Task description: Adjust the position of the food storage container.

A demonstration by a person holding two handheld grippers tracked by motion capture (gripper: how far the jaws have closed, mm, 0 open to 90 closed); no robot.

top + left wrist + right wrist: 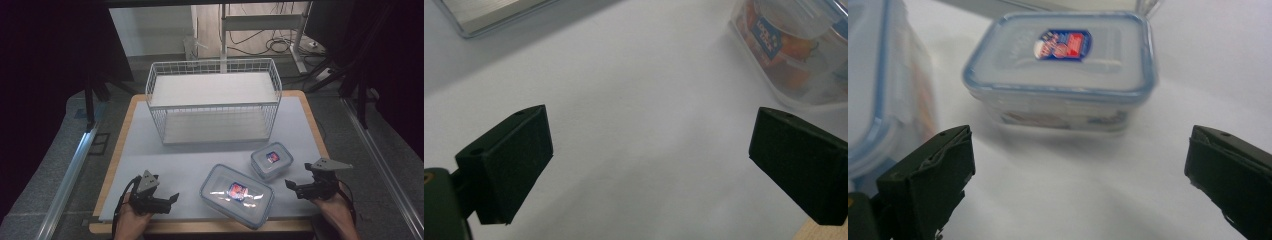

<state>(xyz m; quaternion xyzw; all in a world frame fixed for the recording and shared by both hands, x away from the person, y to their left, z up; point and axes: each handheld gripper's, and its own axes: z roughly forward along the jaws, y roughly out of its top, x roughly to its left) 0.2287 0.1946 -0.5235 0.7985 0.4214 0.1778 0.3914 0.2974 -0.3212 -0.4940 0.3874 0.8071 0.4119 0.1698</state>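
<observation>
On the tabletop (165, 150), near its front edge, the small lidded container (271, 160) sits just ahead of the right claw (299, 188), whose jaws gape wide and empty. Beside it lies the large lidded container (237, 195), near the left claw (167, 201), also spread wide, holding nothing.

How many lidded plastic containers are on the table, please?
2: the large container lies near the front edge between the grippers; the small container sits just behind it to the right, before the wire rack.
</observation>
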